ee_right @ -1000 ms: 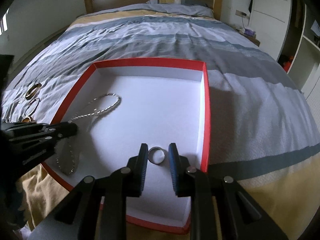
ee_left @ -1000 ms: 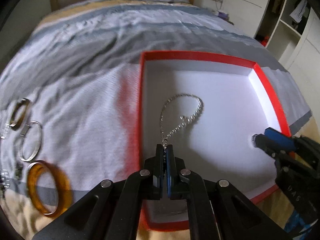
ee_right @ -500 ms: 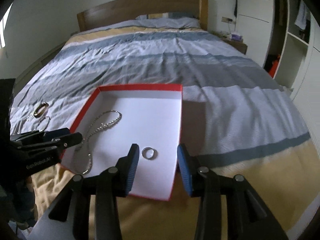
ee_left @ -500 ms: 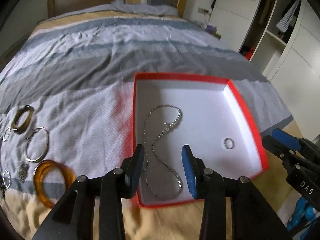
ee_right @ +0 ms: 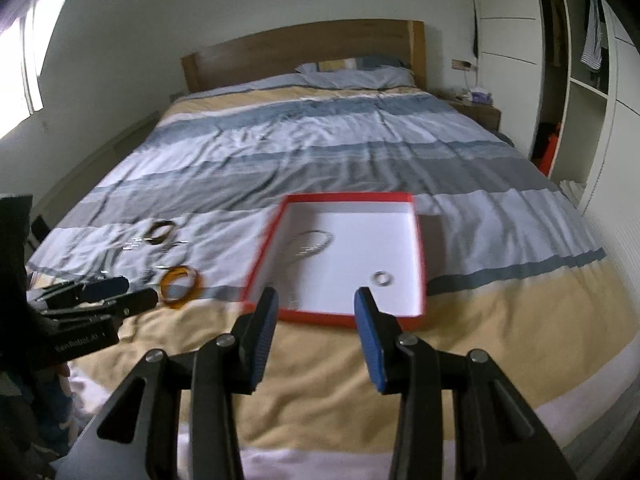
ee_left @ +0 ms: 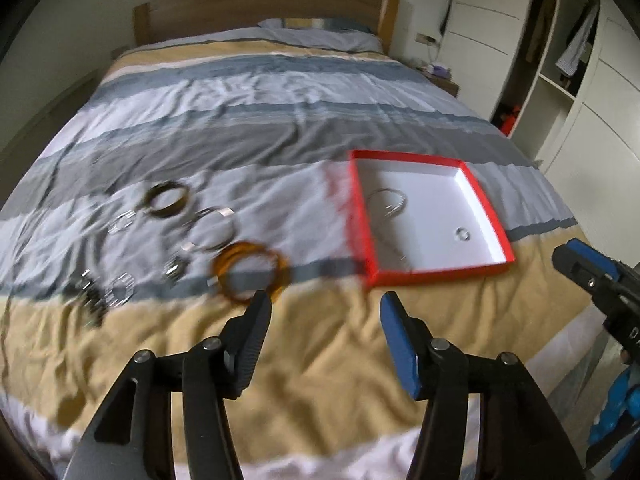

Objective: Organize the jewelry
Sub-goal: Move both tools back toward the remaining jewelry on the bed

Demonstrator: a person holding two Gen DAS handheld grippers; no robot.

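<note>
A red box (ee_left: 486,200) (ee_right: 420,240) with a white inside lies on the bed. In it lie a silver chain necklace (ee_left: 388,206) (ee_right: 312,242) and a silver ring (ee_left: 463,233) (ee_right: 383,278). Left of the box on the cover lie an amber bangle (ee_left: 251,270) (ee_right: 180,282), a silver hoop (ee_left: 212,228), a dark bangle (ee_left: 166,200) (ee_right: 160,230) and several small silver pieces (ee_left: 120,288). My left gripper (ee_left: 326,316) is open and empty, above the yellow stripe, near the amber bangle. My right gripper (ee_right: 316,310) is open and empty, just before the box's near edge.
The bed (ee_right: 320,136) has a striped cover and a wooden headboard (ee_right: 304,52). A white wardrobe with open shelves (ee_right: 580,100) stands at the right, a nightstand (ee_right: 480,110) beside the bed. The right gripper also shows at the right edge of the left wrist view (ee_left: 592,276).
The left gripper has let go of the necklace, which now lies in the box. Both grippers have opened wider and pulled back from the box; the left view has swung left.
</note>
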